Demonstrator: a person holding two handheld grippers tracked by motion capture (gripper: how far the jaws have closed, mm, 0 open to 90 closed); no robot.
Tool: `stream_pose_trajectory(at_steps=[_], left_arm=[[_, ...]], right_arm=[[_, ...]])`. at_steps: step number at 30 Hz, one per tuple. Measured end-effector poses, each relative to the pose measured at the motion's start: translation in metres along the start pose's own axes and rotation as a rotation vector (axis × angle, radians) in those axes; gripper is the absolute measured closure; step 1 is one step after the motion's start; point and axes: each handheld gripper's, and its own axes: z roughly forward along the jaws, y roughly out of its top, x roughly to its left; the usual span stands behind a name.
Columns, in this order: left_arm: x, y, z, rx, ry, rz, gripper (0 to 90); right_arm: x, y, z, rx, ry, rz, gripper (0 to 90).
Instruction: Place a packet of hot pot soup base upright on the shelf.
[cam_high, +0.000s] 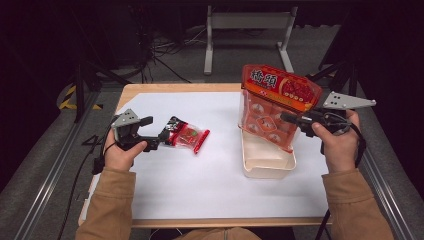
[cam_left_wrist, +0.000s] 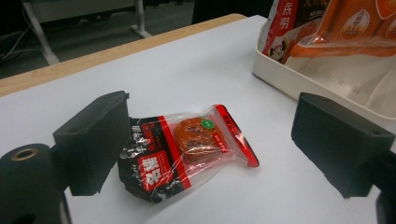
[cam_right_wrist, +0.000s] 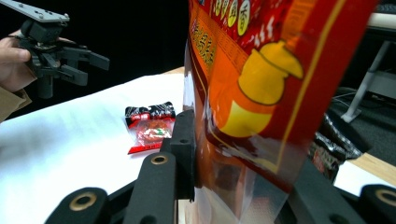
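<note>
the right gripper (cam_high: 292, 119) pinches a big orange-red snack bag (cam_high: 277, 102) and holds it upright over the cream tray (cam_high: 267, 162) at the right side of the table (cam_high: 200, 190). in the right gripper view its black jaws press on both faces of the bag's lower part, so the film buckles between them. the bag's bottom edge sits inside the tray or just above its floor; i cannot tell which.

the bag looks light for its size, a thin glossy film with several small wrapped pieces loose inside. it is soft and slippery, so it will sag and swing from wherever it is held, and the contents can shift the weight. a hold low on the body, as now, leaves the tall printed top free to flop; a grip nearer the stiffer sealed top band would probably hang it straighter. squeezing hard over the pieces may crush them, so flat film between them is the better spot.

the left gripper (cam_high: 152, 134) hovers low at the left of the table with its jaws spread wide, one either side of a small snack packet (cam_left_wrist: 187, 149) lying flat on the white surface, well apart from the tray. the pads do not press on it. that packet is light, crinkly and flat, so a pinch across its crimped end or its middle bulge seems best.
</note>
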Motion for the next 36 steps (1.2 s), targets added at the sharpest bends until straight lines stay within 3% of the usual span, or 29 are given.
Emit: stream_pose_trajectory(at_steps=[16, 22, 36], left_arm=[[0.005, -0.003, 0.002, 0.012, 0.003, 0.006, 13.3], [0.006, -0.006, 0.003, 0.011, -0.002, -0.011, 13.2], [0.011, -0.011, 0.011, -0.006, 0.008, -0.010, 7.3]], right_arm=[[0.000, -0.020, 0.011, 0.033, -0.024, 0.005, 70.3], [0.000, -0.022, 0.014, 0.045, -0.038, 0.004, 70.3], [0.001, -0.036, 0.019, 0.061, -0.056, 0.022, 70.2]])
